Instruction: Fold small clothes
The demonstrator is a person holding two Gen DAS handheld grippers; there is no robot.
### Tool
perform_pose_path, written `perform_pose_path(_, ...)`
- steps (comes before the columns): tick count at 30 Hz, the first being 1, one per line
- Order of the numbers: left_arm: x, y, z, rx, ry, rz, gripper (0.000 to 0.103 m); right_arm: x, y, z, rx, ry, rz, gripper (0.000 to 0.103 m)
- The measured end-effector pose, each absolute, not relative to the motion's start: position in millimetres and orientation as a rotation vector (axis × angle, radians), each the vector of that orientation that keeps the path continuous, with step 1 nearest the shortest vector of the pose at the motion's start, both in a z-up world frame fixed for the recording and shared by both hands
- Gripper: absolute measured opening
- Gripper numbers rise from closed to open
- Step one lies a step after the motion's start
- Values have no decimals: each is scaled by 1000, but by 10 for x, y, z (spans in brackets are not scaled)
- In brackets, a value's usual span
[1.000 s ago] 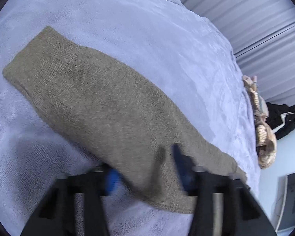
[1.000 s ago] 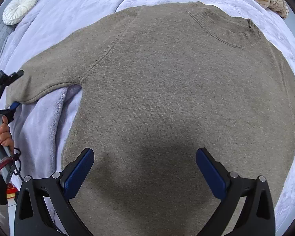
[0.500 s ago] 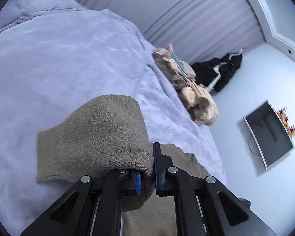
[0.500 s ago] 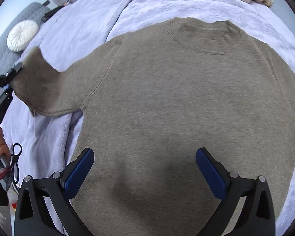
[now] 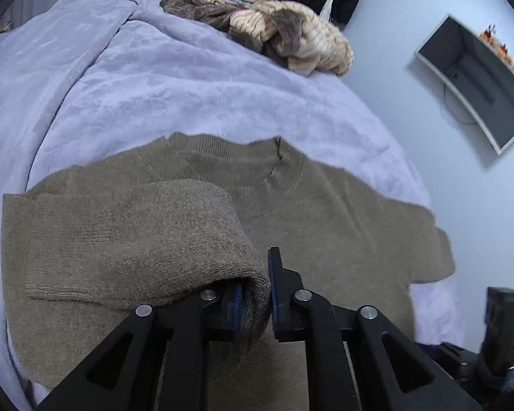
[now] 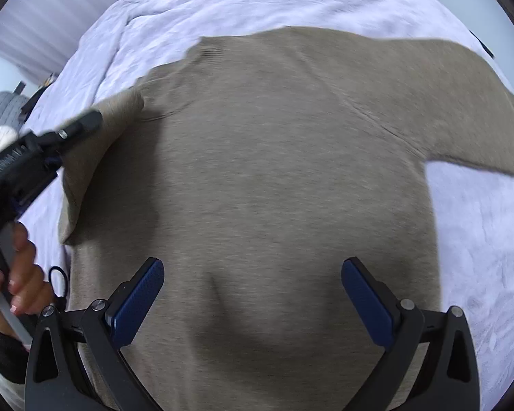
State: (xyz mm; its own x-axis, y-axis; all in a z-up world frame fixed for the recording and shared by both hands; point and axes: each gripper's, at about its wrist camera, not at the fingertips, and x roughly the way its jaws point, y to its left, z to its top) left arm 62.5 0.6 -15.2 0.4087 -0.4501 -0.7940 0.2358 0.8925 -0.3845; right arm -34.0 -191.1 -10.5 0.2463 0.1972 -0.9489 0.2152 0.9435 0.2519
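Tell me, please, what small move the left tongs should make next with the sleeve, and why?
Probably lower the sleeve onto the sweater's chest and open. The left tongs are shut on the cuff, with the sleeve doubled over the body below the collar. The right tongs hover open above the lower body, so nothing else holds the fold.

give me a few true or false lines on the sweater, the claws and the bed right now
1. The left claw is shut on the sweater's sleeve. True.
2. The right claw grips the hem. False: it is open above the sweater, holding nothing.
3. The other sleeve is folded over the body. False: it lies spread out on the blanket.
4. A pile of clothes sits at the bed's far edge. True.
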Motion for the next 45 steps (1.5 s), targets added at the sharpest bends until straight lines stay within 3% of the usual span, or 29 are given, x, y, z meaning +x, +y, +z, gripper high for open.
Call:
perform_pose_path(1,626,-52,-239,-200,1090,-425,44,-340,-1970,-149,374,1334,-26,103)
perform_pose_path(2,609,-84,-314,-184,1101,-409,71,-314,-2009,-199,380,1336,-34,103)
perform_pose_path(3,578,-93,-352,-170,1094,-391,76,-336,-2060,-219,384,1339,-43,103)
perform_pose_path(9,400,59,-136,-103,1065,-411,76,-333,-2072,-228,342,1337,-53,103)
perform_pose_path(14,208,814,134,-110,1009,-242,76,-86,-1644,16,166,1242,38,103)
perform_pose_path(19,257,1625,-189,-248,1138,-55,76,197,-834,134,-117,1142,204,103)
perform_pose_path(25,457,1767,-561,-313,1199,-62,76,425,109,-253,-617,1046,234,98)
perform_pose_path(26,471,1728,-608,-284,1201,-58,76,451,152,-322,-691,1031,204,94)
perform_pose_path(27,473,1697,-638,-263,1203,-55,76,502,185,-372,-732,1028,189,66)
perform_pose_path(28,466,1678,-653,-252,1201,-56,76,575,168,-394,-722,1046,188,15)
perform_pose_path(29,461,1688,-643,-249,1197,-58,76,665,78,-340,-647,1071,175,7)
perform_pose_path(35,478,1676,-648,-235,1205,-87,77,783,-1140,126,187,1052,119,12)
perform_pose_path(38,484,1642,-646,-199,1214,-93,77,634,-1721,-67,532,1089,48,27)
perform_pose_path(40,497,1641,-632,-194,1223,-102,77,464,-2064,-274,750,1112,-16,62)
perform_pose_path(41,512,1647,-614,-194,1230,-107,77,386,-2173,-367,832,1106,-37,67)
perform_pose_path(45,658,1706,-500,-203,1223,-140,77,50,-2389,-451,1062,1053,-73,67)
